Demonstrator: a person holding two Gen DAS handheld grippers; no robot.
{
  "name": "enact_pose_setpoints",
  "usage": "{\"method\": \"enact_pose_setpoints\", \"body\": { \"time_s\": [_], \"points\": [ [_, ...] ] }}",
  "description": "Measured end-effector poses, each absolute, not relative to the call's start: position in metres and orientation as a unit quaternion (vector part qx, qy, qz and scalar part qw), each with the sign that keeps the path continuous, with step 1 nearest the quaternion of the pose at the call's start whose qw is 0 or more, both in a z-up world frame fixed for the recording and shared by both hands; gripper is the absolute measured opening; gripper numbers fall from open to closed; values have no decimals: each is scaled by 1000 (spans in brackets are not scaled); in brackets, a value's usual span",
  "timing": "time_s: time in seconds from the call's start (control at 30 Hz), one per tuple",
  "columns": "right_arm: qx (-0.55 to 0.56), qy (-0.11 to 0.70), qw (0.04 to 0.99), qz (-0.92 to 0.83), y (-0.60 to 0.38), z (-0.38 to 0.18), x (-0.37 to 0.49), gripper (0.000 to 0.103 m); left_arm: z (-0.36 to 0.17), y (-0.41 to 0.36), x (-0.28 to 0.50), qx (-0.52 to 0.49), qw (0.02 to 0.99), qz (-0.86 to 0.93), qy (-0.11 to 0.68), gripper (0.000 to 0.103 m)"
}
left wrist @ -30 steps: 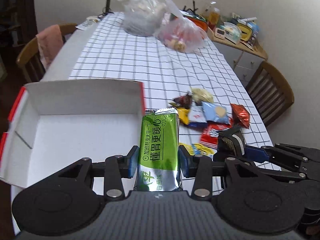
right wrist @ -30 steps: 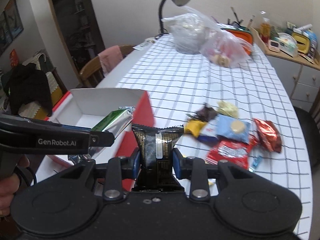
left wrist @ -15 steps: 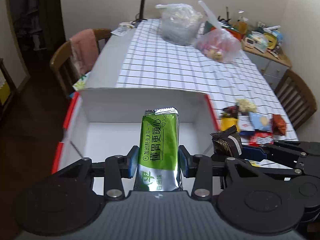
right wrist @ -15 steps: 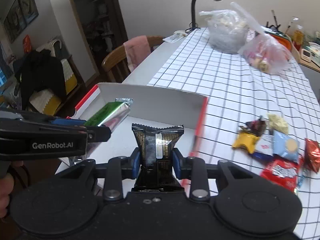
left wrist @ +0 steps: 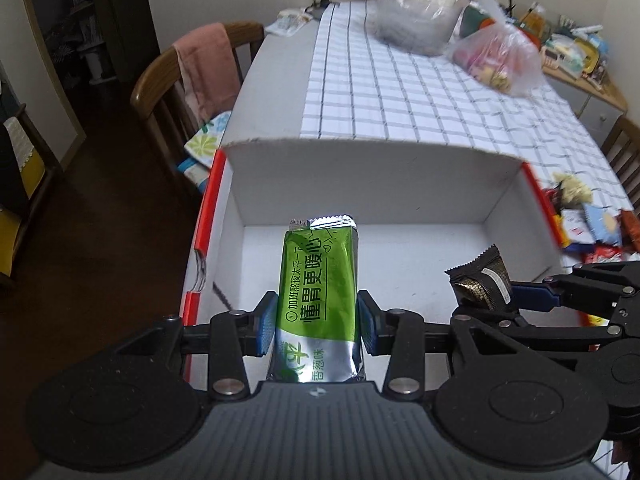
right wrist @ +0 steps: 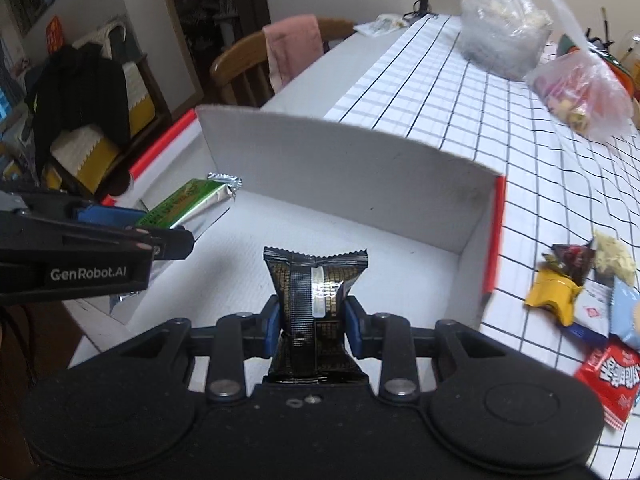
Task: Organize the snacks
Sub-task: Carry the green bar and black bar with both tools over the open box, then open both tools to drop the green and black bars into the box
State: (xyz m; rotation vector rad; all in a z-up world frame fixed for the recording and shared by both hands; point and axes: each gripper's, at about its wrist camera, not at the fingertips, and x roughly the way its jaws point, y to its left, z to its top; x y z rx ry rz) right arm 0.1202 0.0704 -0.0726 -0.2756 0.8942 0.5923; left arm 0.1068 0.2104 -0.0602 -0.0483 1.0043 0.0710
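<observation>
My left gripper point(left wrist: 317, 322) is shut on a green and silver snack bar point(left wrist: 320, 280) and holds it over the open white cardboard box point(left wrist: 360, 172) with red outer edges. My right gripper point(right wrist: 313, 322) is shut on a black and gold snack packet point(right wrist: 314, 296), also over the box point(right wrist: 340, 172). In the left wrist view the right gripper and its black packet point(left wrist: 480, 280) show at the right. In the right wrist view the left gripper and its green bar point(right wrist: 184, 204) show at the left. The box floor looks bare.
Several loose snack packets point(right wrist: 576, 292) lie on the checked tablecloth point(left wrist: 400, 88) right of the box. Two plastic bags point(left wrist: 416, 4) sit at the far end. A wooden chair with a pink cloth point(left wrist: 200, 68) stands left of the table.
Both grippers have moved left and forward with their snacks, from beside the loose pile to above the box's inside. The box now fills the middle of both views.
</observation>
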Motion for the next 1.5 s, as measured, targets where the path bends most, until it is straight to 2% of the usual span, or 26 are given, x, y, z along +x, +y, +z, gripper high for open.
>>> {"method": "enact_pose_setpoints", "body": {
  "time_s": [0.7, 1.0, 1.4, 1.5],
  "points": [
    [-186, 466, 825, 261, 95, -107, 125, 32, -107, 201, 121, 28, 837, 12, 546, 41],
    [-181, 463, 829, 255, 89, -106, 123, 39, -101, 201, 116, 19, 842, 14, 539, 43],
    [-134, 438, 850, 259, 68, -75, 111, 54, -74, 205, 96, -8, 865, 10, 502, 56],
    [-127, 429, 855, 261, 62, -66, 105, 60, -66, 205, 92, -14, 871, 11, 492, 59]
  ]
}}
